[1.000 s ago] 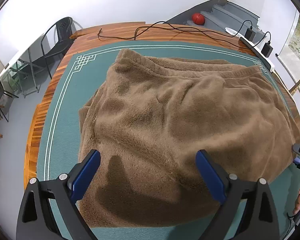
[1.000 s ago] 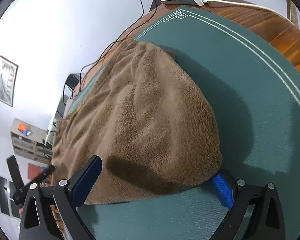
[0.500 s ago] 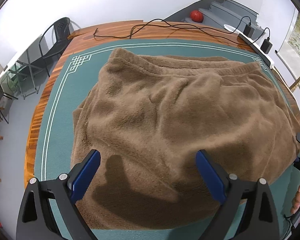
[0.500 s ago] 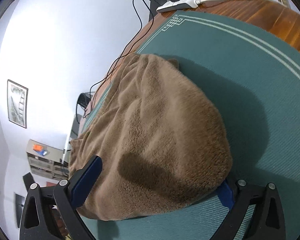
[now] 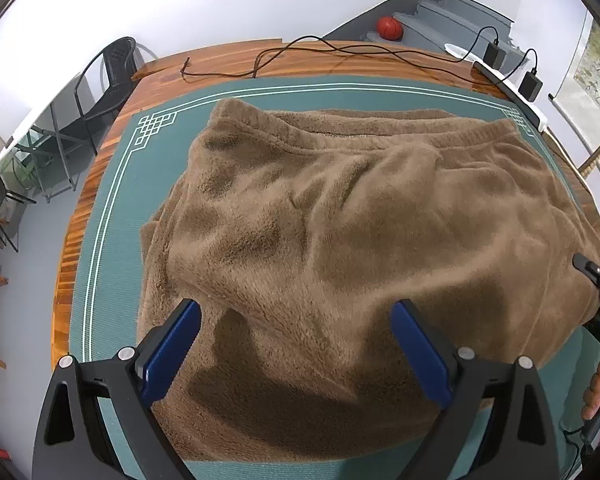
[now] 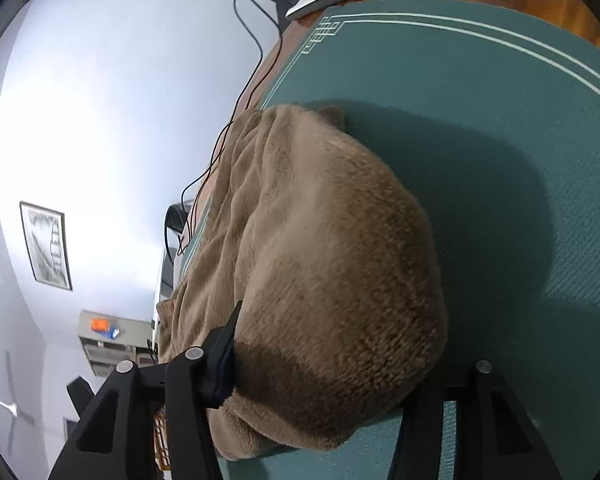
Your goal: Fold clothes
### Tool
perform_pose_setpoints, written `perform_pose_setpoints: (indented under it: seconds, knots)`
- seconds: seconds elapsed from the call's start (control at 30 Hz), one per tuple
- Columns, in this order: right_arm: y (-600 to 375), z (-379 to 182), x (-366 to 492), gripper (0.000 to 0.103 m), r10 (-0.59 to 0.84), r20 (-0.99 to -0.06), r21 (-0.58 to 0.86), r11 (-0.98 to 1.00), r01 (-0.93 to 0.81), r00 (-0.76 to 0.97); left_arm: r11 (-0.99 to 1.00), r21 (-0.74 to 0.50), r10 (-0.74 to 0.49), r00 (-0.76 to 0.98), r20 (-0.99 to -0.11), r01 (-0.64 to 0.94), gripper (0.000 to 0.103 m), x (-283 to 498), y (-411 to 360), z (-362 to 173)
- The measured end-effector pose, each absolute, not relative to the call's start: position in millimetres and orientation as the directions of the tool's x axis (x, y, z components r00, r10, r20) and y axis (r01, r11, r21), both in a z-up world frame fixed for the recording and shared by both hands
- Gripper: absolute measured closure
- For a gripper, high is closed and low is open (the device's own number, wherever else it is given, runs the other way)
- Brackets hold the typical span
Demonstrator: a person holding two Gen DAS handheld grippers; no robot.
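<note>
My right tool is closing on the near right corner of the brown fleece garment, which lies spread and rumpled on the green mat over the desk; my left tool hovers wide above its near edge. Folding looks barely begun, every fold still ahead. The right tool's far pad is buried under the pile, so I can't confirm a firm pinch.

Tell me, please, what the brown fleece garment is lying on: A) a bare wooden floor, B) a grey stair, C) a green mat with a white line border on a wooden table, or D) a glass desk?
C: the brown fleece garment lies on the green mat, whose white border lines show, with the wooden table beyond its edge.
</note>
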State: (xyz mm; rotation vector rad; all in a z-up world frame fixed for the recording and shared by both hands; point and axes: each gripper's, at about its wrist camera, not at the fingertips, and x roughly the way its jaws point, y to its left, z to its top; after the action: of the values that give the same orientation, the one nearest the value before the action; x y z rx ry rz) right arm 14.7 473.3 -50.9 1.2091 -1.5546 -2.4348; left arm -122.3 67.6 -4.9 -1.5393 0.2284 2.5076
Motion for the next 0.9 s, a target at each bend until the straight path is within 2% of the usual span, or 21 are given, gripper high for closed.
perform_pose_setpoints:
  seconds: [0.23, 0.4, 0.47, 0.5, 0.57, 0.6, 0.73, 0.8, 0.83, 0.9]
  knots:
    - [467, -28, 12, 0.060, -0.322, -0.633, 0.713, -0.597, -0.368, -0.704, -0.972, 0.009, 0.098, -0.440, -0.893, -0.236, 0.005, -124, 65, -1]
    - [458, -10, 2, 0.061, -0.307, -0.641, 0.680, -0.652, -0.336, -0.703, -0.976, -0.005, 0.101, -0.435, -0.895, -0.216, 0.005, -122, 58, -2]
    - [463, -17, 3, 0.059, -0.317, -0.631, 0.709, -0.607, -0.359, -0.709, -0.979, -0.011, 0.101, -0.432, -0.896, -0.206, 0.005, -120, 54, -2]
    - [465, -21, 4, 0.059, -0.324, -0.623, 0.722, -0.587, -0.365, -0.711, -0.979, -0.012, 0.100, -0.431, -0.897, -0.201, 0.005, -119, 52, -3]
    - [468, -28, 4, 0.038, -0.326, -0.626, 0.729, -0.566, -0.384, -0.708, -0.981, -0.019, 0.101, -0.424, -0.900, -0.194, 0.005, -119, 49, -4]
    - [469, -32, 3, 0.035, -0.331, -0.626, 0.735, -0.552, -0.393, -0.706, -0.981, -0.023, 0.103, -0.420, -0.902, -0.191, 0.005, -119, 47, -5]
    - [473, -36, 0, 0.034, -0.329, -0.619, 0.741, -0.545, -0.392, -0.713, -0.974, -0.092, 0.170, -0.403, -0.899, -0.206, 0.005, -124, 50, 3]
    - [472, -33, -1, 0.041, -0.317, -0.622, 0.727, -0.572, -0.379, -0.716, -0.964, -0.114, 0.206, -0.402, -0.892, -0.240, 0.005, -127, 60, 11]
    - [470, -31, -1, 0.057, -0.309, -0.625, 0.719, -0.586, -0.373, -0.717, -0.958, -0.119, 0.220, -0.406, -0.887, -0.261, 0.005, -128, 66, 16]
    - [468, -24, 1, 0.061, -0.291, -0.631, 0.697, -0.621, -0.360, -0.719, -0.944, -0.131, 0.253, -0.410, -0.876, -0.303, 0.005, -128, 79, 26]
